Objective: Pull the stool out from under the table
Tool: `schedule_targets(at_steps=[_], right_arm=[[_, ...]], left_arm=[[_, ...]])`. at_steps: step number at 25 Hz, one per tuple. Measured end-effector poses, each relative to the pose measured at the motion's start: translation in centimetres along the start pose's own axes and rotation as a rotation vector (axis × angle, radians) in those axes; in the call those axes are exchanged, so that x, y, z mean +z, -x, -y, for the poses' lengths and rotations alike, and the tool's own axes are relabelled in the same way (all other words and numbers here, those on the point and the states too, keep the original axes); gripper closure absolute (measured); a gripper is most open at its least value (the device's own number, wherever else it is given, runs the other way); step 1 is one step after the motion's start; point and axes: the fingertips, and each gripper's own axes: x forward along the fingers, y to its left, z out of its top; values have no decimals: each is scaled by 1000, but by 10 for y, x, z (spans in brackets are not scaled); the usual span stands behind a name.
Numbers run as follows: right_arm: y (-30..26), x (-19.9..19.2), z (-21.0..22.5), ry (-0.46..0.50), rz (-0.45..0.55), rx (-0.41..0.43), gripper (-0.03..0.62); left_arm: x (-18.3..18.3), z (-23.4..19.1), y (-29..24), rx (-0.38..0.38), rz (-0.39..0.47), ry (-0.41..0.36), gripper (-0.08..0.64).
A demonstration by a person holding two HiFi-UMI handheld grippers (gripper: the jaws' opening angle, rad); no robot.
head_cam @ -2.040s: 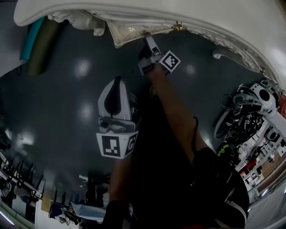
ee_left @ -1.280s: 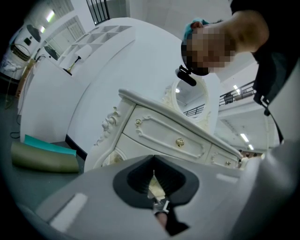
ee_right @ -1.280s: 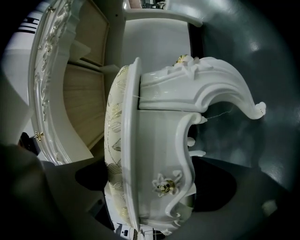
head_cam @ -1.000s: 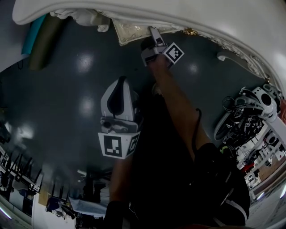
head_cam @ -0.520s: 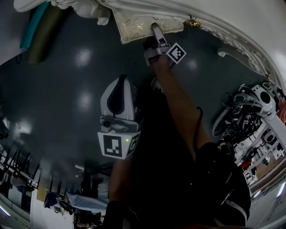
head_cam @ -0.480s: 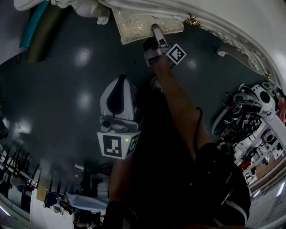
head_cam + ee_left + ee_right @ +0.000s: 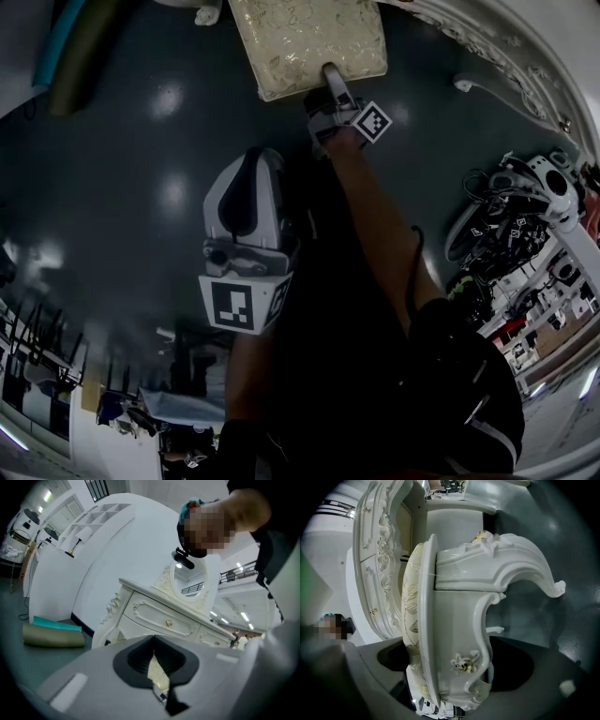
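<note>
The table's (image 7: 164,616) drawers are all shut, so what they hold cannot be seen. The stool (image 7: 309,42) stands at the top of the head view, its cream cushion out in the open on the dark floor (image 7: 141,187), just beside the table's carved rim (image 7: 511,56).

The right gripper (image 7: 330,84) is turned on its side and reaches level to the near edge of the seat. Its jaws stand wide and are clamped over that edge – one on the cushion, one on the white frame (image 7: 454,620) under it.

The left gripper (image 7: 251,159) hangs in the air well short of the stool, jaws together with nothing between them.

Bare floor lies on the person's left side. A teal and an olive roll (image 7: 80,52) lie far left, and a tangle of cables and gear (image 7: 511,234) crowds the right
</note>
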Motion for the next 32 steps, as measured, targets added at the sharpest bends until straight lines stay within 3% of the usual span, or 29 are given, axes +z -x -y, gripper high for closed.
schedule_targets(at_steps=[9,17,32], right_arm=[[64,-18,4,1,24,5,78],[118,-35,10,9,17,19,78],[239,-60,21,-5,12,10,78]], left_arm=[[-2,21,31,-58,-26,-20,551],[-26,30,78,-6,-45,-24,551],[-70,100,170,48,-20,-16,551]])
